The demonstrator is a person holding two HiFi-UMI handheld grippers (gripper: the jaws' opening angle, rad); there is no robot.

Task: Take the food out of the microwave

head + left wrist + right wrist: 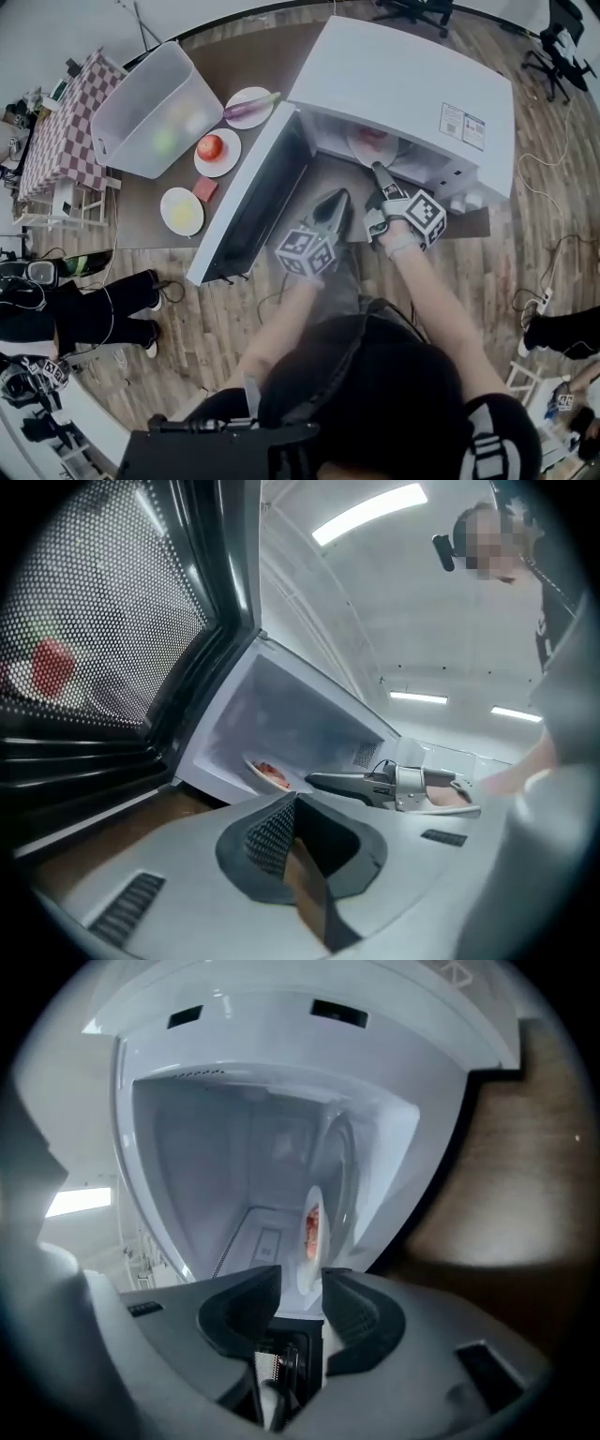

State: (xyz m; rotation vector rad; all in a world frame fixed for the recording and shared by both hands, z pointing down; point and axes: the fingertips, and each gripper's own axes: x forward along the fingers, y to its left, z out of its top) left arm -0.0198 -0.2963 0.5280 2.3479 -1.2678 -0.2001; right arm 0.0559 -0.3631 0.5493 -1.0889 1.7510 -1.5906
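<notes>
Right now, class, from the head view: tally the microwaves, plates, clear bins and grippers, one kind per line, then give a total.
Microwave: 1
Plates: 4 (purple-vegetable plate, red-fruit plate, yellow-food plate, plate inside it)
Clear bin: 1
Grippers: 2 (left gripper, right gripper)
Total: 8

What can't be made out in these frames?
1. Food on the plate: red, kind unclear; blurred in head view, edge-on in right gripper view.
2. Right claw: open; in right gripper view its own jaws hide whether it touches the plate rim.
3. Bin contents: head view, frosted wall blurs them.
4. Red thing behind the microwave door: left gripper view, mesh screens it.
</notes>
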